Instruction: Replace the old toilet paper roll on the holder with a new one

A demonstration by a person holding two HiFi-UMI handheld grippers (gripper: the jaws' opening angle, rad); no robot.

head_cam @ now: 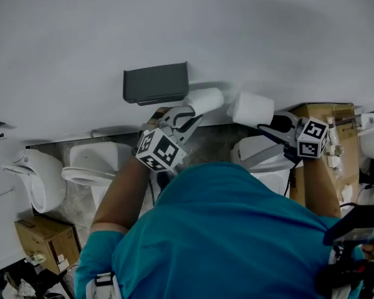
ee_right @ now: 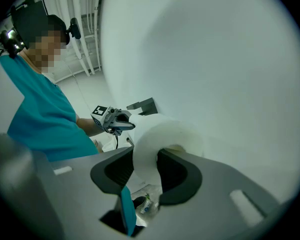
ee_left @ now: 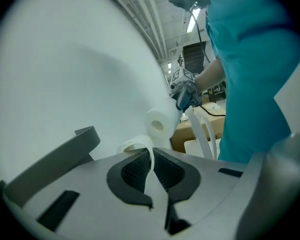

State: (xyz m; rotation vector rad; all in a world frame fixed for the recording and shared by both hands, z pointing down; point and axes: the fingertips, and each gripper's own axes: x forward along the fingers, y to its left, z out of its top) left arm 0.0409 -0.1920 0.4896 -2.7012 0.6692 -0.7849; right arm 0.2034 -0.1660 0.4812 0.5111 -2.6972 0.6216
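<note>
The dark grey holder (head_cam: 156,83) hangs on the white wall. Just right of it, my left gripper (head_cam: 190,114) is shut on the thin wall of the old, nearly bare roll (head_cam: 204,100). In the left gripper view the jaws (ee_left: 149,161) pinch that roll's rim (ee_left: 138,146), with the holder (ee_left: 55,161) at the left. Further right, my right gripper (head_cam: 268,122) is shut on the thick new roll (head_cam: 254,109); one jaw sits inside its core. The right gripper view shows its jaws (ee_right: 146,169) clamping the new roll's wall (ee_right: 162,136), the holder (ee_right: 142,105) behind.
Toilets stand along the wall below: two at the left (head_cam: 37,179) (head_cam: 96,167) and one at the right (head_cam: 262,157). Cardboard boxes sit at the lower left (head_cam: 40,238) and right (head_cam: 333,142). The person's teal shirt (head_cam: 224,235) fills the foreground.
</note>
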